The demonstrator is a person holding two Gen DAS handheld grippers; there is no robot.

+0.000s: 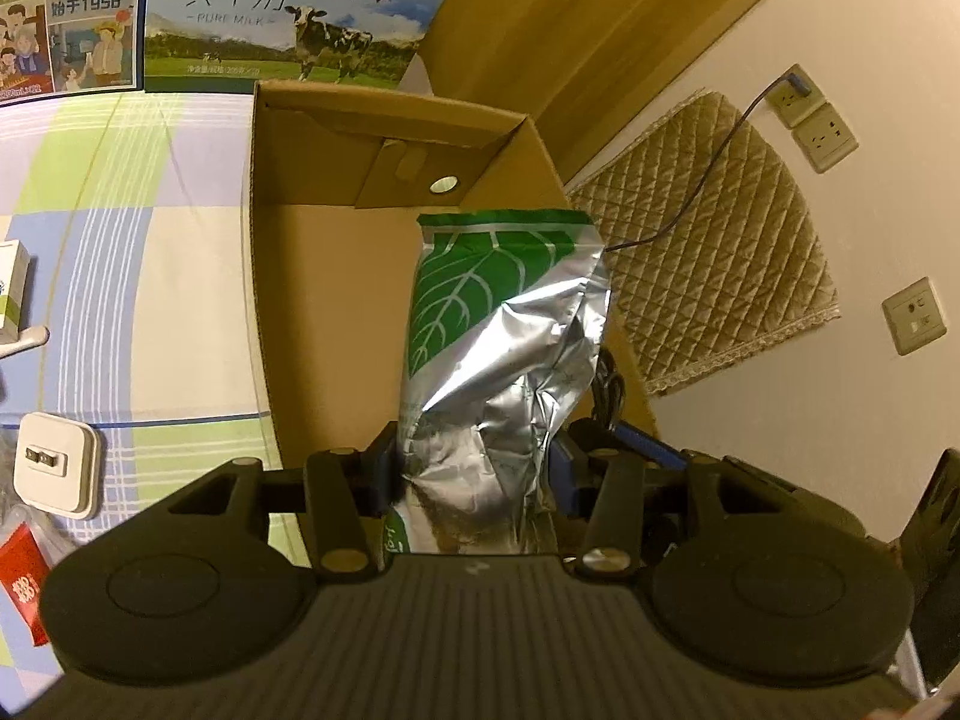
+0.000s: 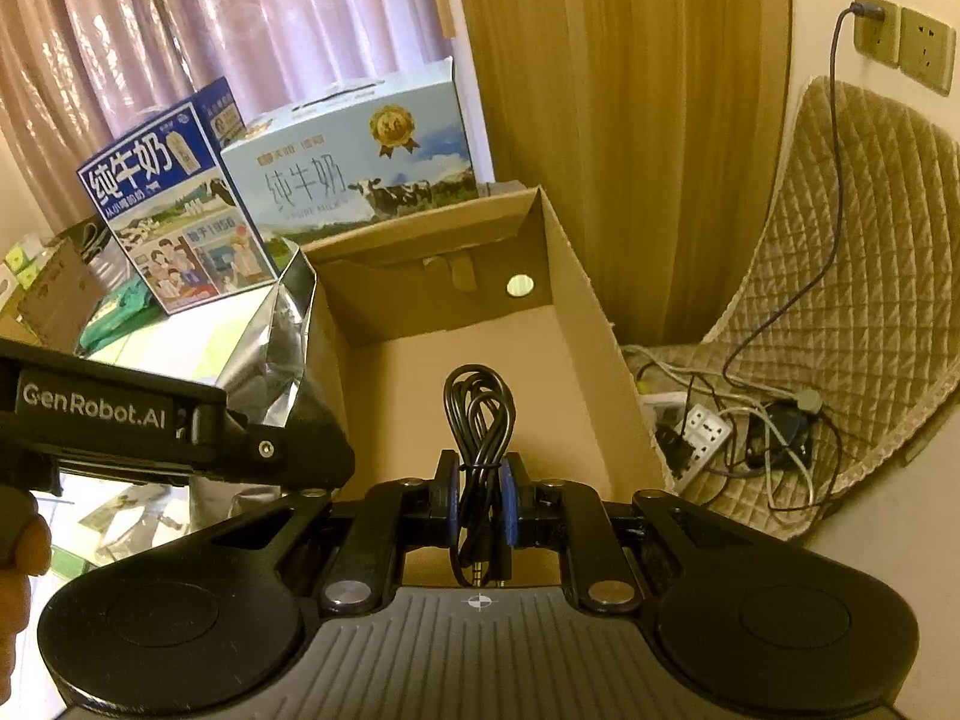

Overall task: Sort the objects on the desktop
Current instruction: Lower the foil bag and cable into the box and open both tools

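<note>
Holding both tools over the open cardboard box [image 1: 336, 276], you see its bare brown floor and its far wall with a round hole in each view. Behind the box stands a pale blue milk carton [image 1: 288, 6] printed with a cow; only your right wrist view shows the whole of the darker blue milk carton [image 2: 174, 210] beside it, with the pink curtain [image 2: 240, 18] behind them. Your left wrist view alone shows the checked tablecloth [image 1: 120, 204] to the left of the box, bearing a white charger [image 1: 54, 462] with its prongs folded flat. Your right wrist view alone shows the quilted pad [image 2: 840, 276] against the wall and the power strip [image 2: 708, 432] with tangled leads on the floor.

Your left gripper [image 1: 474, 474] is clamped on the lower part of a silver foil bag with a green leaf print [image 1: 498, 324], which stands upright above the box near its right wall; from the right wrist, only the bag's silver back [image 2: 276, 348] shows. Your right gripper [image 2: 483, 504] is closed narrowly on a coiled black cable [image 2: 480, 414], its loops rising above the pads over the box floor and its plugs hanging below them.
</note>
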